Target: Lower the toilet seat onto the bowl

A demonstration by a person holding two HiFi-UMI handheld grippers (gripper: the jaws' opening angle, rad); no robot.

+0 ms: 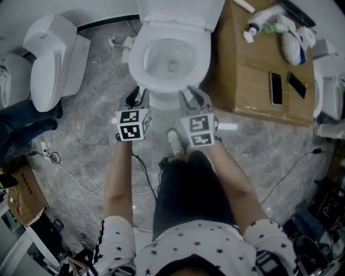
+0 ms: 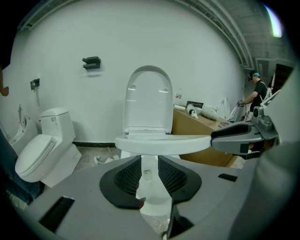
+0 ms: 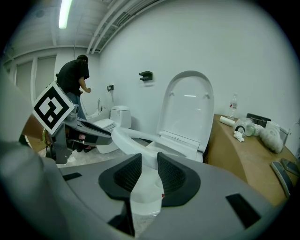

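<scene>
Hovering before toilet bowl [image 1: 161, 101]: left gripper [image 1: 138, 95], right gripper [image 1: 193, 96], fingers [image 2: 126, 174] apart, empty; seat [image 1: 140, 73] down, lid [image 2: 147, 98] upright.

A workshop or storeroom is suggested: a toilet [image 1: 170, 56] and a second toilet [image 1: 51, 64] are stood on a marbled floor [image 1: 91, 124], beside a cardboard box [image 1: 248, 75] and trailing cables [image 1: 73, 175].

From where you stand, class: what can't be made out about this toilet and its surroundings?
- Head view: upright lid cut off by the top edge.
- Left gripper view: bowl mostly hidden behind the left gripper.
- Right gripper view: bottle label too small to read.
</scene>
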